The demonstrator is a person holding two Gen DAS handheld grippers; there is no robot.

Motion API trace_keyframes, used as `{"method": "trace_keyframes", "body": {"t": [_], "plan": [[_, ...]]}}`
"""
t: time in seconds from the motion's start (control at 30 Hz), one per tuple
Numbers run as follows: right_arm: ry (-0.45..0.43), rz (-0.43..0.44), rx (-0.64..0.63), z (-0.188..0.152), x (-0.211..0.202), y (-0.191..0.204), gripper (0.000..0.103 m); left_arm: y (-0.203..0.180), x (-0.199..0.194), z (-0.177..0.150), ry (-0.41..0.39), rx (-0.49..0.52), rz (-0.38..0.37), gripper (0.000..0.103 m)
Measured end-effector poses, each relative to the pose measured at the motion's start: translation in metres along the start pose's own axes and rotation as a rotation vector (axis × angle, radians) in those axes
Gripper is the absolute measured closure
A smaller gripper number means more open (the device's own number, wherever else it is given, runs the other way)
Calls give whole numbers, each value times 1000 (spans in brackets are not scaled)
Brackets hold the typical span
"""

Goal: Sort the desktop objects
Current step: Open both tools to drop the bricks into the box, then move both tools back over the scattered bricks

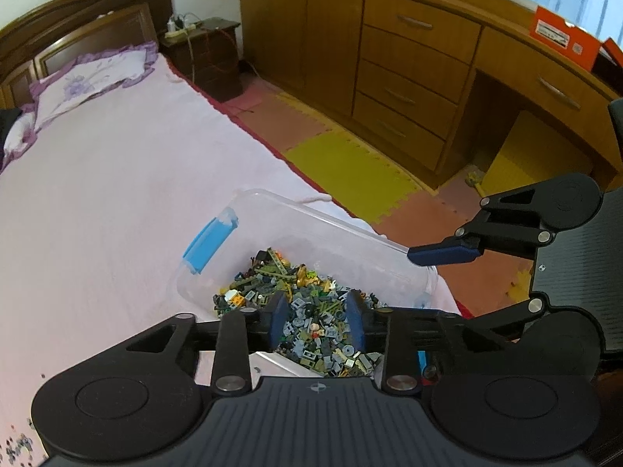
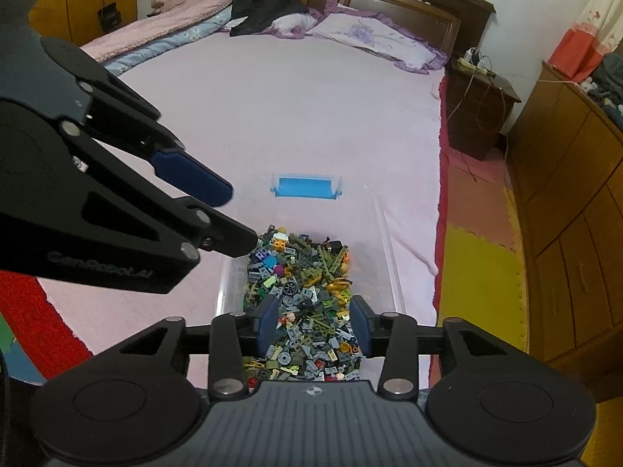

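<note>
A clear plastic bin (image 1: 311, 218) with a blue latch (image 1: 210, 243) lies on the pink bed sheet and holds a heap of small toy bricks (image 1: 311, 311). It also shows in the right wrist view (image 2: 385, 241), with its latch (image 2: 306, 186) at the far end and the bricks (image 2: 307, 311) inside. My left gripper (image 1: 316, 325) is open just above the bricks, holding nothing. My right gripper (image 2: 311, 325) is open above the same heap, empty. The right gripper's blue finger (image 1: 442, 253) sits over the bin's right rim. The left gripper's finger (image 2: 194, 181) hangs over the bin's left side.
The bed (image 2: 292, 89) stretches away with pillows (image 2: 373, 39) at the headboard. Wooden drawers and a desk (image 1: 412, 78) stand across coloured foam floor mats (image 1: 350, 167). A nightstand (image 1: 206, 54) with cables stands by the bed. Loose small bricks (image 1: 17, 443) lie on the sheet at the lower left.
</note>
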State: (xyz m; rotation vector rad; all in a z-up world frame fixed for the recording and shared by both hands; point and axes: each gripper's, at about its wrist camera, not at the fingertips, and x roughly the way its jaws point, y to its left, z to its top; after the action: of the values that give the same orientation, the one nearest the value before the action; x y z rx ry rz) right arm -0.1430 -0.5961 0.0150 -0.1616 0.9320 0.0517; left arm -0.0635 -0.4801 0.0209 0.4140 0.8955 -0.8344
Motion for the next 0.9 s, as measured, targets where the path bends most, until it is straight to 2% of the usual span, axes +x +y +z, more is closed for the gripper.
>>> {"method": "trace_keyframes", "body": {"t": [0.17, 0.33, 0.5, 0.77, 0.9], "plan": [[3, -7, -37, 4, 6, 5, 44, 8, -3, -7, -1, -66, 35, 45], [-25, 26, -73, 9, 13, 16, 41, 28, -13, -24, 20, -173, 107, 43], [-50, 95, -110, 18, 21, 43, 31, 52, -29, -55, 67, -272, 196, 40], [-45, 147, -192, 46, 30, 104, 25, 105, -68, -105, 66, -409, 299, 28], [16, 135, -152, 61, 38, 140, 22, 139, -86, -134, 70, -443, 309, 28]]}}
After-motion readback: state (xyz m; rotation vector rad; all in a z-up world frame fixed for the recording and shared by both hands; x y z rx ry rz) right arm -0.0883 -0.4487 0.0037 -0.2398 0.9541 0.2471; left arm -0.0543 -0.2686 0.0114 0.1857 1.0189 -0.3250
